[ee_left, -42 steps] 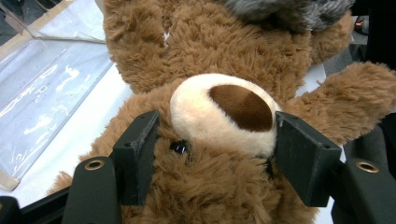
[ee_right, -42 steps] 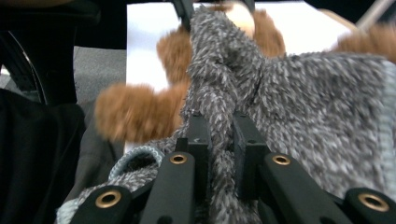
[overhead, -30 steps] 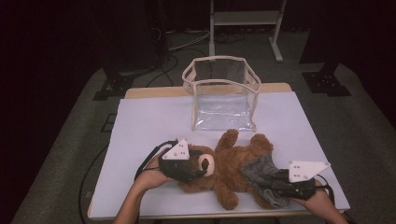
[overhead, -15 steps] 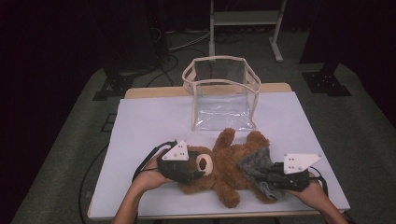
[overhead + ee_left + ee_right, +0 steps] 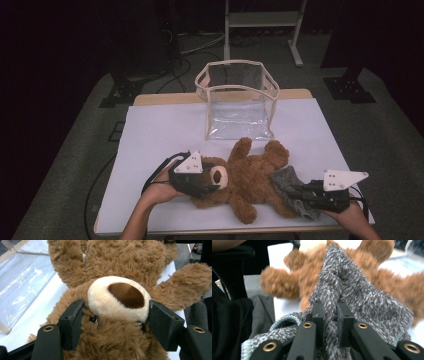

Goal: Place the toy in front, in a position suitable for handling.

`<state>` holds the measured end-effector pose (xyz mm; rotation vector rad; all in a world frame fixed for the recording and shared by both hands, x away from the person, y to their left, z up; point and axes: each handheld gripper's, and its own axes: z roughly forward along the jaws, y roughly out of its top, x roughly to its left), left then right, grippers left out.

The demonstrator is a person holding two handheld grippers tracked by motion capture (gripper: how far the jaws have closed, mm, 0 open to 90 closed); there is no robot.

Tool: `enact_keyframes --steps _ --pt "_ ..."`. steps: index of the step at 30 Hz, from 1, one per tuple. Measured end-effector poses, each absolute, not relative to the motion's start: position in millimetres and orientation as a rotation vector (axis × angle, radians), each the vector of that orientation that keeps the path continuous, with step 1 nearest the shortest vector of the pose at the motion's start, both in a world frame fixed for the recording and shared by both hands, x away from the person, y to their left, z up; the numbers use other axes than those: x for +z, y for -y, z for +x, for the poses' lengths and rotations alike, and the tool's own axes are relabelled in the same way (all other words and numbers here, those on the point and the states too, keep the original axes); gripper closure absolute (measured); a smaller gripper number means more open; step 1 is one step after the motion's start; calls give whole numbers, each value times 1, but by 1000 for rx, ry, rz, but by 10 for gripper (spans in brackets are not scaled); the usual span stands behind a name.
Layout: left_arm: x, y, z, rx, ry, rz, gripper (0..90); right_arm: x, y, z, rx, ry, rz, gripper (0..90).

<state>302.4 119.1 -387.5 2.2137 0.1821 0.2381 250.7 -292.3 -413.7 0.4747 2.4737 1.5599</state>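
Observation:
A brown teddy bear [image 5: 250, 175] lies on its back on the white table [image 5: 165, 130], head to the left. My left gripper [image 5: 212, 182] holds the bear's head [image 5: 117, 295], one pad pressed into the fur on each side of the cream muzzle. Those jaws have just eased a little wider, with the head still between them. A fuzzy grey knitted garment [image 5: 287, 182] covers the bear's lower body and legs. My right gripper [image 5: 300, 192] is shut on a pinched fold of this grey garment [image 5: 362, 297], at the bear's right end.
A clear plastic bag with a beige rim [image 5: 235, 100] stands open just behind the bear, and its side [image 5: 22, 287] lies close to the bear's arm. The table's front edge is right below both hands. Dark floor and stands surround the table.
My right gripper has moved to the right with the grey garment, drawing it along the bear's legs. The left gripper and the bear's head have stayed put.

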Motion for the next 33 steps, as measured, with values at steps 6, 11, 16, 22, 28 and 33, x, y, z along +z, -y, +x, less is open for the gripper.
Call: enact_keyframes --steps 6,11,16,22,28,33 --pt "-388 -119 299 246 -161 2227 304 -412 277 264 1567 -2485 448 788" --pt "-388 -119 299 241 -152 2223 306 -425 294 258 1550 -2501 529 788" --pt "-388 -119 300 239 -155 2224 305 -428 313 250 1510 -2490 603 789" --pt "-389 -118 301 239 -164 2220 300 -408 299 253 1528 -2452 519 788" --pt "-390 -120 301 239 -165 2219 300 -405 269 265 1521 -2452 475 789" --pt "-390 -119 300 237 -156 2218 300 -418 281 259 1516 -2457 550 789"
